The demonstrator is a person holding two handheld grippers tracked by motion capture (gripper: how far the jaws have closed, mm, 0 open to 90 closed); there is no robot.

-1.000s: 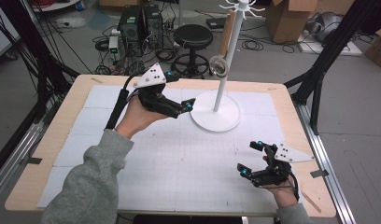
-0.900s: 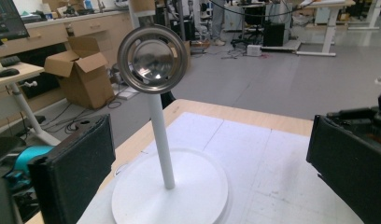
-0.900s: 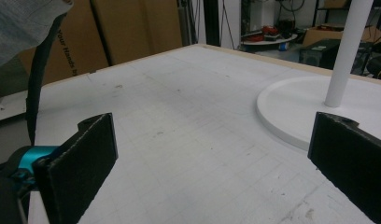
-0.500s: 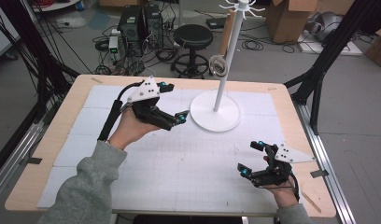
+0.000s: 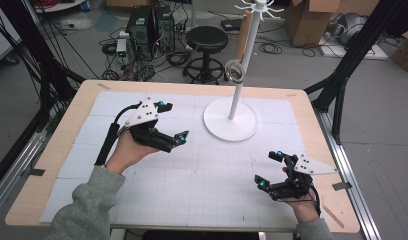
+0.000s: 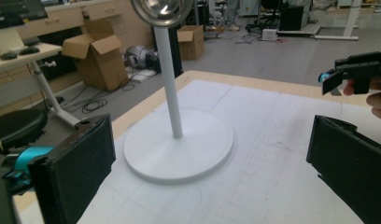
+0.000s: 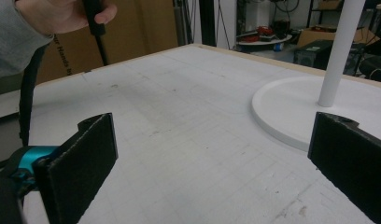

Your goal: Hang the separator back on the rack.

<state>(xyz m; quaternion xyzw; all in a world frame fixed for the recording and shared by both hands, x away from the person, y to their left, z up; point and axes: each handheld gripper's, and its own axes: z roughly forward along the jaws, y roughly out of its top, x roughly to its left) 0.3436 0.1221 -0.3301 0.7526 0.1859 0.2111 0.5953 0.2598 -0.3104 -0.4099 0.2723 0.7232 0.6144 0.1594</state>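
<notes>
While the white stand [image 5: 231, 119] rests on its round base at the far middle of the table [image 5: 52, 165], a shiny round metal piece [image 5: 235, 71] hangs partway up its pole, and small hooks spread out at the very top. In the left gripper view the same stand [image 6: 178, 145] sits straight ahead beyond the jaws, its pole rising to the metal piece [image 6: 163, 10] at the upper edge.

Left of the base and near it, the left gripper [image 5: 173, 123] is held above the white gridded mat, pointing toward the stand. Its jaws are spread wide with nothing between them, and the left gripper view shows bare mat in the gap. A hand in a grey sleeve [image 5: 87, 205] holds it, and a black cable trails back along the forearm.

Well apart from the stand, at the near right corner of the table, the right gripper [image 5: 269, 170] sits low over the mat, its jaws likewise spread and holding nothing. In the right gripper view the stand's base [image 7: 291, 109] lies ahead to the right.

Beyond the table stand a black stool [image 5: 206, 40], computer boxes, loose cables and cardboard boxes on the floor.
</notes>
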